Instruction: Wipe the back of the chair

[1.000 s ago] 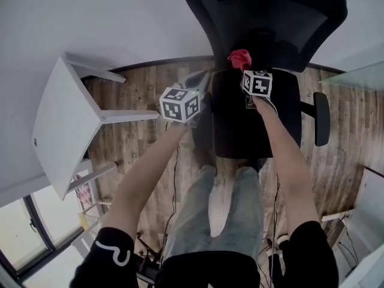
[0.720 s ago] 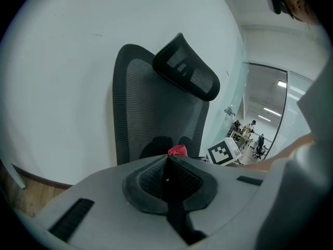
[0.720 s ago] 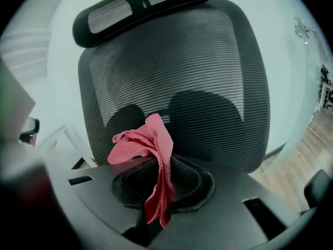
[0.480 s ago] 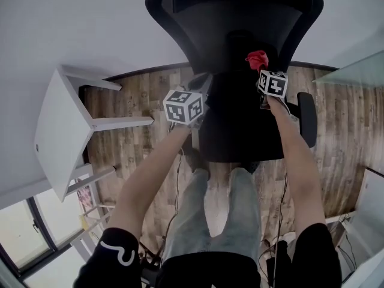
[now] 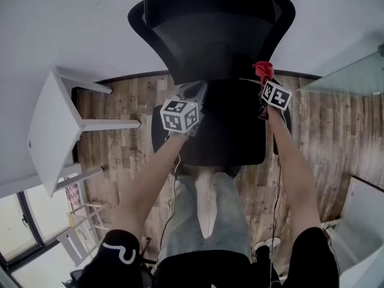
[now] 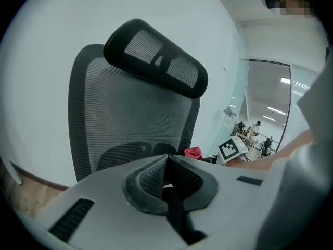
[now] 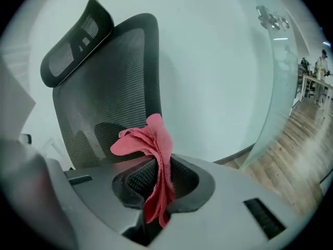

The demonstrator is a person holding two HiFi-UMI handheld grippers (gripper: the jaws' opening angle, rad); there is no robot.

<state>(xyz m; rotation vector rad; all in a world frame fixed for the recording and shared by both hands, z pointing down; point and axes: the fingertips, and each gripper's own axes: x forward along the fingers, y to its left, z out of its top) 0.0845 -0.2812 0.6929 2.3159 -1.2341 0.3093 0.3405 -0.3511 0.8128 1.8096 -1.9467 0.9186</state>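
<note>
The right gripper (image 7: 158,186) pinches the cloth (image 7: 148,139) tight; the left gripper (image 6: 166,184) is closed on nothing. Best to press the cloth flat on the chair back (image 7: 112,95), with long even strokes.

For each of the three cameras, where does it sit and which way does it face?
Head view: on the head, looking down at the chair; arms, legs, left gripper, right gripper show.
Left gripper view: behind its shut jaws, facing the chair's back.
Right gripper view: behind jaws pinching a red cloth, facing the chair's back.
Both gripper views share the cloth.
</note>
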